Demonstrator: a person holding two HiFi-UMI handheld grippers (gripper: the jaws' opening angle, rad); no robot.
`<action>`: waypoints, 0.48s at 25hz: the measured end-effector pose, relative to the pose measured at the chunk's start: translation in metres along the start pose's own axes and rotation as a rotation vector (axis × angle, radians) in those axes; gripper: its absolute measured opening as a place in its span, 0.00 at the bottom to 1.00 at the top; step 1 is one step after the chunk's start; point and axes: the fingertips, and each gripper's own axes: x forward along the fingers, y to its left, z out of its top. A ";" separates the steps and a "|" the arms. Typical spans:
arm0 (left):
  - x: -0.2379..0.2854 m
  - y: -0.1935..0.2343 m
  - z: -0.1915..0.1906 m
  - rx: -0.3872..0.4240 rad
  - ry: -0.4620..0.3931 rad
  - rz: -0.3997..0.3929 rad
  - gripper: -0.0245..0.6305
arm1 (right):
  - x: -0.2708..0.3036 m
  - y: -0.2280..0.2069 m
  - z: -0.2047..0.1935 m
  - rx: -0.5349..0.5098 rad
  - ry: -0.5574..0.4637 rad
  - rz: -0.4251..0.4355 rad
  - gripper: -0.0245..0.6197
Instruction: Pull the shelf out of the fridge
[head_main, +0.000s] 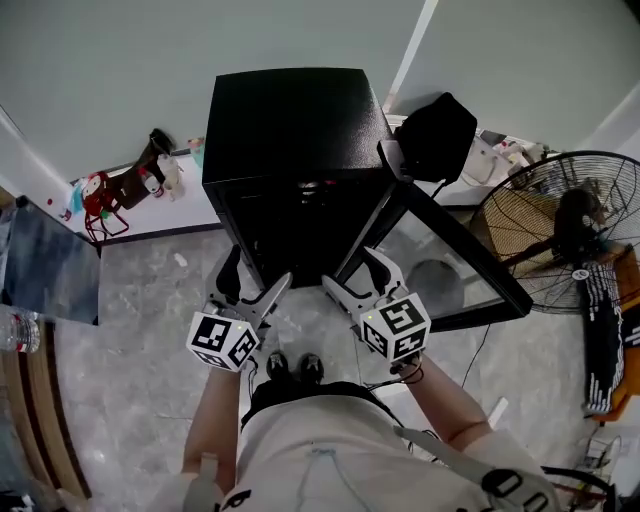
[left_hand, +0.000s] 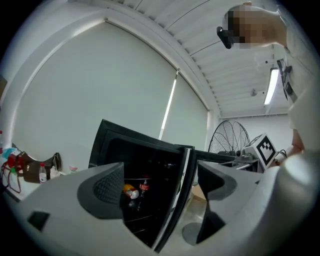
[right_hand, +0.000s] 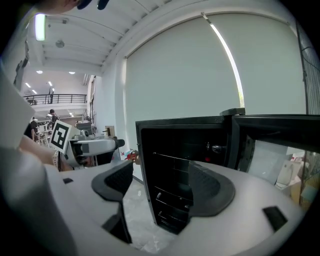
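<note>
**Shelf pull: not begun, approach only**

Found the fridge (head_main: 290, 130) at frame centre with its glass door (head_main: 450, 270) already swung open toward the right, so access counts as done. Spotted the wire shelf (right_hand: 170, 158) seated inside the dark cabinet, centre of the right gripper view. Judged it fully in and untouched. Logged left gripper (head_main: 255, 278) and right gripper (head_main: 355, 272) side by side just below the opening, jaws apart on both, nothing between them. Left to do: reach in, clamp the shelf's front edge, draw straight out. Noted a red-capped bottle (left_hand: 144, 186) and a can (left_hand: 130, 190) inside; cannot tell which shelf carries them. Noted a floor fan (head_main: 560, 230) at right, well apart from the opening. Flagged the open door's edge close beside the right gripper.
</note>
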 end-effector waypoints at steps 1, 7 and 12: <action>0.001 0.001 -0.002 -0.010 0.004 0.000 0.72 | 0.001 -0.003 0.000 0.011 -0.003 -0.005 0.56; 0.015 0.019 -0.002 -0.067 -0.003 -0.002 0.72 | 0.017 -0.015 0.003 0.023 -0.003 -0.020 0.56; 0.032 0.033 0.001 -0.192 -0.034 -0.005 0.72 | 0.038 -0.031 0.005 0.155 -0.035 -0.019 0.56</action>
